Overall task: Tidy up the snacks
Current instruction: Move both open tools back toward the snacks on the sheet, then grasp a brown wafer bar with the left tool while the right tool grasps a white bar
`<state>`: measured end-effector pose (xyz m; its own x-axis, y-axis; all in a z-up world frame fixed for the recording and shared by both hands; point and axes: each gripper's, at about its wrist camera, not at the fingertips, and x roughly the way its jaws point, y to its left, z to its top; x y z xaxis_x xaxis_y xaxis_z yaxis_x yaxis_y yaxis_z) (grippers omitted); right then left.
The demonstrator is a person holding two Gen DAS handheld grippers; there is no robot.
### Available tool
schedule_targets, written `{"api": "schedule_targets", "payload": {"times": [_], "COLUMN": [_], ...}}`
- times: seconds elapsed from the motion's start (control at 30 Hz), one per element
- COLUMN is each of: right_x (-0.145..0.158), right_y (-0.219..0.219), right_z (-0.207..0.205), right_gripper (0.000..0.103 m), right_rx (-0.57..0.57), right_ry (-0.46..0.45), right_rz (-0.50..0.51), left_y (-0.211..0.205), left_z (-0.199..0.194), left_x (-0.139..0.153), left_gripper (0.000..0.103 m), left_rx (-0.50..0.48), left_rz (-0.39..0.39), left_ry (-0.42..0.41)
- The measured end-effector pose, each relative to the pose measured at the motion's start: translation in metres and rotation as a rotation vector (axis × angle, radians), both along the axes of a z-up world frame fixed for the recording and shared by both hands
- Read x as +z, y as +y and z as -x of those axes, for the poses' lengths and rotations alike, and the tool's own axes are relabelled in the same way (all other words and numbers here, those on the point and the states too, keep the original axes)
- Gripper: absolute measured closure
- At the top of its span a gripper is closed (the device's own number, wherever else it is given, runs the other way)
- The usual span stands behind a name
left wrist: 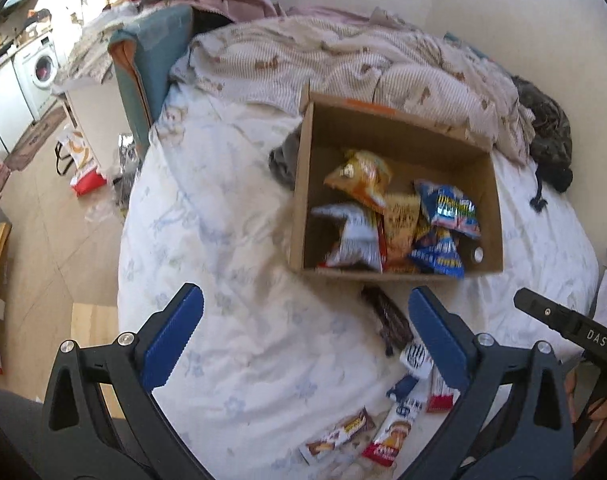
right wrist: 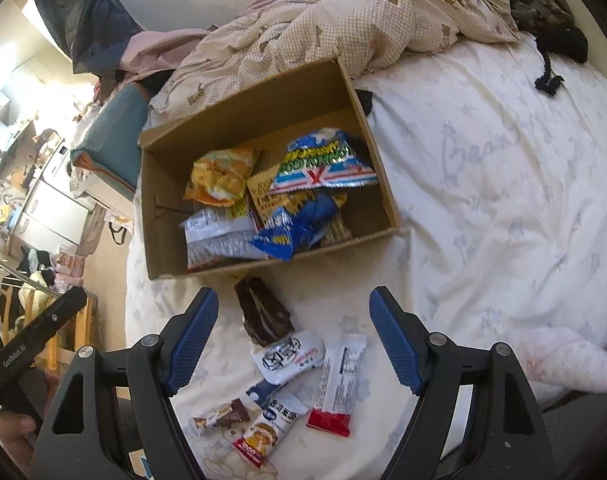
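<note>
An open cardboard box (left wrist: 497, 200) (right wrist: 151, 200) sits on the bed and holds several snack bags: orange (left wrist: 361, 178) (right wrist: 221, 174), white (left wrist: 353, 236) (right wrist: 215, 236) and blue (left wrist: 449, 206) (right wrist: 323, 162). Loose snacks lie in front of it: a dark brown bar (left wrist: 387, 318) (right wrist: 263, 314), a white pouch (right wrist: 289, 356), a white-and-red bar (right wrist: 337, 386) and small wrapped bars (left wrist: 337, 434) (right wrist: 223, 418). My left gripper (left wrist: 303, 340) is open and empty above the sheet. My right gripper (right wrist: 293, 340) is open and empty above the loose snacks.
A rumpled beige quilt (left wrist: 343, 60) (right wrist: 343, 20) lies behind the box. Dark clothing (left wrist: 551, 136) lies at the bed's far right. The bed edge drops to a cluttered floor on the left, with a red-and-white bag (left wrist: 81, 160) and a washing machine (left wrist: 39, 68).
</note>
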<state>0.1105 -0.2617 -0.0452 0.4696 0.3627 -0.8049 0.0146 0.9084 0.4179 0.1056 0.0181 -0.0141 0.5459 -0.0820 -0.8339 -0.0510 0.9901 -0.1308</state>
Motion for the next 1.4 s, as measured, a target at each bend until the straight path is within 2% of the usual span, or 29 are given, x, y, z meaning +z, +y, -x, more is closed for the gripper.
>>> {"api": "schedule_targets", "payload": {"times": [0.13,0.23,0.33,0.37,0.47,0.5,0.57,0.63,0.7,0.8,0.97,1.03,1.07,1.1,1.13,1.17,1.23,1.3,1.4], "right_x": [-0.012,-0.020,-0.022,-0.022,-0.023,-0.024,-0.025,-0.026,-0.027,-0.029,-0.030,-0.029,-0.029,-0.029,-0.029,-0.029,-0.029,-0.029,-0.030], "right_y": [0.000,0.001,0.000,0.000,0.001,0.000,0.000,-0.001,-0.001,-0.005,-0.007,-0.005,-0.005,-0.004,-0.004,-0.004,-0.006,-0.008,-0.009], "right_z": [0.003,0.002,0.000,0.000,-0.002,-0.002,-0.002,-0.003,-0.003,-0.003,-0.004,-0.005,-0.005,-0.005,-0.005,-0.005,-0.005,-0.004,-0.005], "right_gripper": [0.023,0.023,0.023,0.023,0.023,0.023,0.023,0.023,0.023,0.023,0.023,0.023,0.023,0.023,0.023,0.023,0.023,0.023,0.023], "right_rx": [-0.021,-0.024,-0.030,-0.033,-0.035,-0.035,-0.036,-0.036,-0.042,-0.054,-0.059,-0.052,-0.048,-0.046,-0.046,-0.047,-0.052,-0.059,-0.063], "right_ry": [0.059,0.096,0.103,0.104,0.111,0.115,0.119,0.121,0.123,0.136,0.141,0.140,0.139,0.139,0.139,0.139,0.139,0.138,0.143], "right_rz": [0.011,0.014,0.022,0.020,0.014,0.013,0.007,0.004,0.008,-0.006,-0.031,-0.028,-0.027,-0.027,-0.028,-0.029,-0.033,-0.037,-0.030], "left_y": [-0.003,-0.011,-0.027,-0.038,-0.064,-0.068,-0.074,-0.082,-0.087,-0.094,-0.098,-0.096,-0.095,-0.097,-0.099,-0.097,-0.091,-0.077,-0.059], "left_z": [0.002,0.001,0.002,0.003,0.014,0.016,0.020,0.024,0.031,0.042,0.048,0.048,0.047,0.047,0.046,0.041,0.031,0.020,0.009], "left_x": [-0.013,-0.031,-0.053,-0.068,-0.098,-0.102,-0.112,-0.124,-0.134,-0.146,-0.155,-0.161,-0.163,-0.162,-0.160,-0.148,-0.129,-0.109,-0.089], "left_gripper": [0.002,0.002,0.002,0.002,0.015,0.022,0.024,0.031,0.032,0.032,0.033,0.070,0.077,0.089,0.089,0.089,0.089,0.089,0.089], "left_rx": [-0.012,-0.047,-0.129,-0.197,-0.336,-0.346,-0.343,-0.381,-0.422,-0.481,-0.497,-0.482,-0.471,-0.468,-0.465,-0.442,-0.382,-0.294,-0.188], "left_rz": [0.011,0.009,-0.033,-0.056,-0.088,-0.097,-0.100,-0.127,-0.157,-0.156,-0.230,-0.248,-0.247,-0.247,-0.248,-0.250,-0.212,-0.110,-0.020], "left_ry": [0.067,0.149,0.256,0.333,0.458,0.463,0.484,0.523,0.564,0.635,0.652,0.675,0.679,0.672,0.651,0.590,0.515,0.454,0.394]}}
